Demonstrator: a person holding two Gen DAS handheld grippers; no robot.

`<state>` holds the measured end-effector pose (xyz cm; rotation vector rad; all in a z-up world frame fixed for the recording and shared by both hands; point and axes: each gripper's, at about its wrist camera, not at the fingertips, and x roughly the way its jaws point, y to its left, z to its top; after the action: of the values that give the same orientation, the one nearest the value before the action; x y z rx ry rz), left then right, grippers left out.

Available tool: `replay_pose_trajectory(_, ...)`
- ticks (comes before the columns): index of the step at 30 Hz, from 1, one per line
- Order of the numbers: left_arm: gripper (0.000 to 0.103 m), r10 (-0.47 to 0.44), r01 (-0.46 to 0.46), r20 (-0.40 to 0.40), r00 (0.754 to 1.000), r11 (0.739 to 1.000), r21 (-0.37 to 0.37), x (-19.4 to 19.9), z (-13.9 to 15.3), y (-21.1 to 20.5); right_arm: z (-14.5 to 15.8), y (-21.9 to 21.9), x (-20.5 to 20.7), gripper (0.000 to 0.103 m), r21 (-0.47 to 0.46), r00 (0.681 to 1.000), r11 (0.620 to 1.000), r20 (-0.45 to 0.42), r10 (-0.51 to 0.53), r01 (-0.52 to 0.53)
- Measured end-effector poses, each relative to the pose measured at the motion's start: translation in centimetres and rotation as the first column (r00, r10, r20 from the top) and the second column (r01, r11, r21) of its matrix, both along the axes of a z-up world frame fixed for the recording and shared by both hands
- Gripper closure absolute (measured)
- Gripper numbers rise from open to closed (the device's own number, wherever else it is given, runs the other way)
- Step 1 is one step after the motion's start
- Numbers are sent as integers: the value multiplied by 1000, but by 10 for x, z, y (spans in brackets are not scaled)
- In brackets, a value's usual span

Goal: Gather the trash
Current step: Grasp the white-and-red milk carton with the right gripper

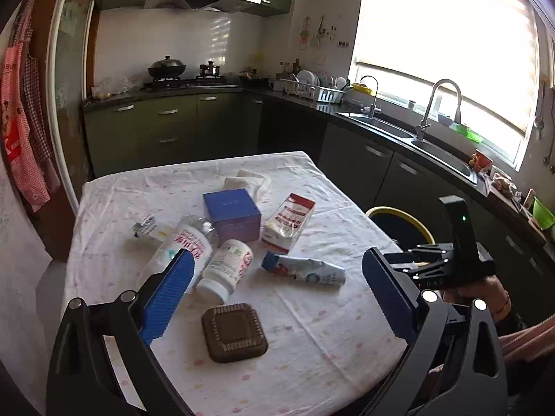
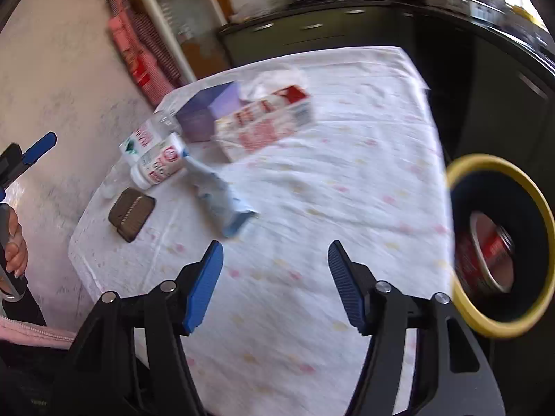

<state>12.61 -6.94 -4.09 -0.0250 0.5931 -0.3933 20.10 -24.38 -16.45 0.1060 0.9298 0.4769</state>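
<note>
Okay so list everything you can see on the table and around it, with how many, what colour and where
table: one, white cloth with pink spots, centre
blue box: one, blue and purple, middle of the table
red and white carton: one, lying right of the blue box
white bottle: one, white with red label, lying in front of the box
clear bottle: one, red label, lying left of the white bottle
tube: one, pale blue, lying right of the white bottle
brown square lid: one, near edge
crumpled wrapper: one, silvery, far left
white cloth: one, behind the box
bin: one, black with yellow rim, right of the table, red can inside
left gripper: blue fingers, open
right gripper: blue fingers, open
</note>
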Motion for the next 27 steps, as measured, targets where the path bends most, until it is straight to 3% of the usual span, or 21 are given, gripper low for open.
replay_pose_trajectory(4, 6, 18, -18, -4, 1000, 1000, 12, -5, -10, 17, 12, 33, 38, 40, -7, 1000, 1000, 17, 11, -11)
replay_pose_trajectory(6, 6, 12, -12, -13, 1000, 1000, -2, -6, -14, 15, 21, 42, 57, 29, -7, 998, 1000, 52, 18, -18)
replay_pose_trajectory(8, 6, 5, -5, -21, 1000, 1000, -10, -6, -17, 13, 30, 54, 77, 12, -71, 990, 997, 132, 46, -37)
replay_pose_trajectory(10, 6, -8, 7, -26, 1000, 1000, -12, -6, -19, 12, 33, 65, 96, 9, -141, 979, 988, 184, 88, -62)
replay_pose_trajectory(16, 6, -7, 6, -56, 998, 999, -34, -1, -31, 19, 23, 57, 151, 15, -109, 996, 990, 5, -92, 92)
replay_pose_trajectory(22, 6, -4, -2, -90, 996, 998, -68, 5, -41, 25, 10, 74, 189, 15, -218, 976, 959, -78, -203, 182)
replay_pose_trajectory(27, 6, -7, 1, -90, 996, 997, -73, 3, -43, 29, -3, 81, 194, 14, -268, 960, 937, -102, -259, 224)
